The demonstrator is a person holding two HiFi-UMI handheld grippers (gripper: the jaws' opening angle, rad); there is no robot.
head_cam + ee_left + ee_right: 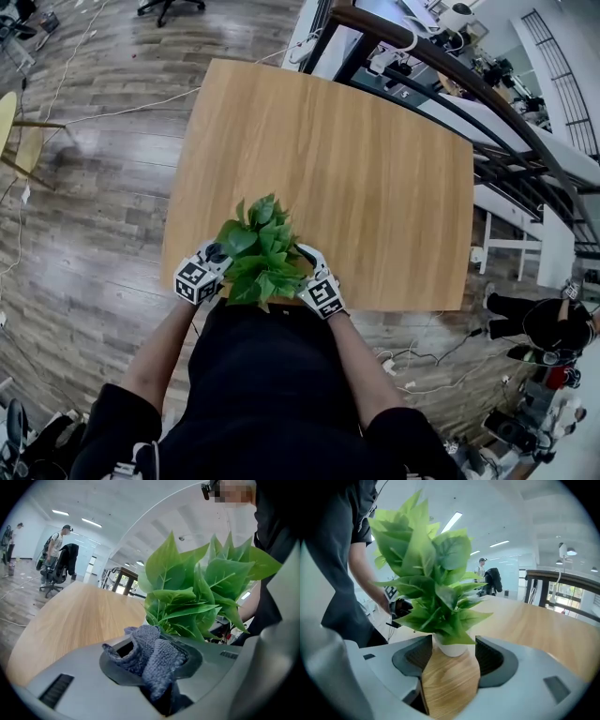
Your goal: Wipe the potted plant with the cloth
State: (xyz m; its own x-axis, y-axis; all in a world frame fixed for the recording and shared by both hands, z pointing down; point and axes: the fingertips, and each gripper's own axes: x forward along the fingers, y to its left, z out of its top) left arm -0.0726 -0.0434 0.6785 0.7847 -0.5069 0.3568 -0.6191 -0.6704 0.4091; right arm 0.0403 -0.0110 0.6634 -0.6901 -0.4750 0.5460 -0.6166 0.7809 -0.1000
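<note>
A green leafy potted plant stands near the front edge of the wooden table, between my two grippers. Its white pot shows in the right gripper view, just beyond the jaws. My left gripper is at the plant's left, shut on a grey-blue cloth that bunches out between its jaws, close to the leaves. At the plant's right, my right gripper is open, with the pot just ahead of its gap and nothing held.
The tabletop stretches bare beyond the plant. A dark railing and desks run along the far right. Cables lie on the wood floor at left. People and office chairs stand far off.
</note>
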